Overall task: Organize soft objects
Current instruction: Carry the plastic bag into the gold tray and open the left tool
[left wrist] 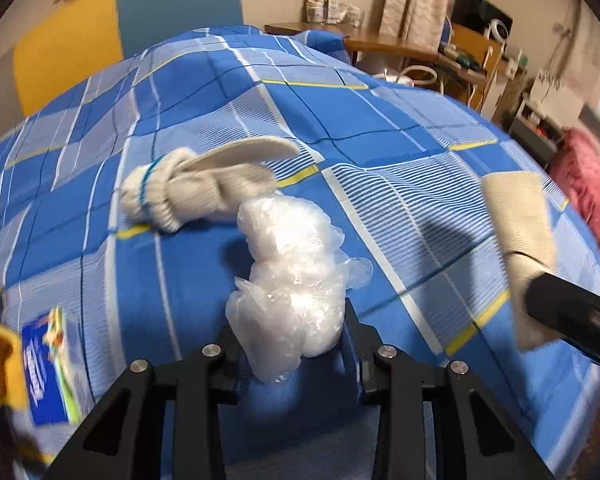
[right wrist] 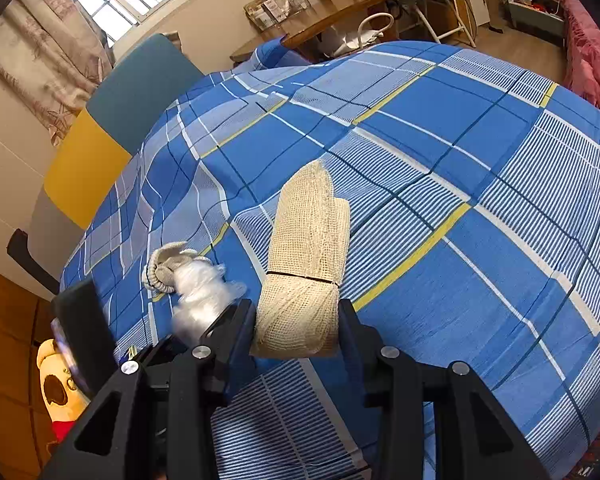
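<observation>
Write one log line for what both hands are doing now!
left gripper: shut on plastic bag | right gripper: shut on mesh roll | gloves: on bed

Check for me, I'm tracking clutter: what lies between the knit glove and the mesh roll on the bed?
The crumpled plastic bag, gripped by the left gripper, lies between glove and mesh roll; right wrist view shows it.

I read bedspread (left wrist: 380, 112): woven checked cloth, matt | plastic bag (left wrist: 292, 280): crinkled clear film, glossy | glove (left wrist: 188, 188): ribbed knit | mesh roll (right wrist: 312, 256): coarse open-weave netting | left hand-held gripper (left wrist: 292, 344): matt black plastic, metal pins
</observation>
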A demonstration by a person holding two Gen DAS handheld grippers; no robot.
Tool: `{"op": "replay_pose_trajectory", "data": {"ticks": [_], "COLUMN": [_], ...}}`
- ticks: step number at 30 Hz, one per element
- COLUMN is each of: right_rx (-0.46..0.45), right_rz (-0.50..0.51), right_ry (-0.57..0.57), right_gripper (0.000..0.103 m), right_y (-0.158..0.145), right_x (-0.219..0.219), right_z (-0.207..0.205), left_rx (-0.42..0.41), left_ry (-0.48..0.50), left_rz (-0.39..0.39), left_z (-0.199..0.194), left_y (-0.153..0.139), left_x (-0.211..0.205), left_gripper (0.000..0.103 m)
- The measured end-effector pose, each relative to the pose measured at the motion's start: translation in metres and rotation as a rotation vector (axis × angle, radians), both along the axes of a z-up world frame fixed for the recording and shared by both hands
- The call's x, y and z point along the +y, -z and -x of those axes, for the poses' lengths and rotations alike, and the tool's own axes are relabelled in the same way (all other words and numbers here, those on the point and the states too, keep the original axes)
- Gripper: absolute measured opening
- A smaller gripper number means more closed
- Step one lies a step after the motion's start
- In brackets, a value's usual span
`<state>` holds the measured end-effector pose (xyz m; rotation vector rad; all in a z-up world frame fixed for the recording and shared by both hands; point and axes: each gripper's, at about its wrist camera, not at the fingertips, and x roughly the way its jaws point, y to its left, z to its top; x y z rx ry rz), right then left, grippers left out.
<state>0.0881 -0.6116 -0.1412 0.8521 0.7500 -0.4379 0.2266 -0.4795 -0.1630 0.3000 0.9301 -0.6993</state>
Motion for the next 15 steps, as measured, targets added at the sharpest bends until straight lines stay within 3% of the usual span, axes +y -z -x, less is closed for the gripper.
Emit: {"op": "replay_pose_trajectory", "data": {"ticks": [6, 15], "right_rx": [0.008, 0.06], "right_rz": [0.0, 0.063], "right_ry": [-0.068, -0.264], "right_gripper": [0.042, 0.041], "right_y": [0.002, 0.005], "right_x": [0.009, 0.042], "right_z": [-0.01, -0.037], "left_rx": [-0.039, -0.098], "left_ry": [-0.04, -0.076], "left_rz": [-0.009, -0.022], "left_z": [0.027, 0.077], "left_y": [-0.012, -0.025], "left_x": [0.041, 0.113], "left_gripper": [0.037, 0.036]}}
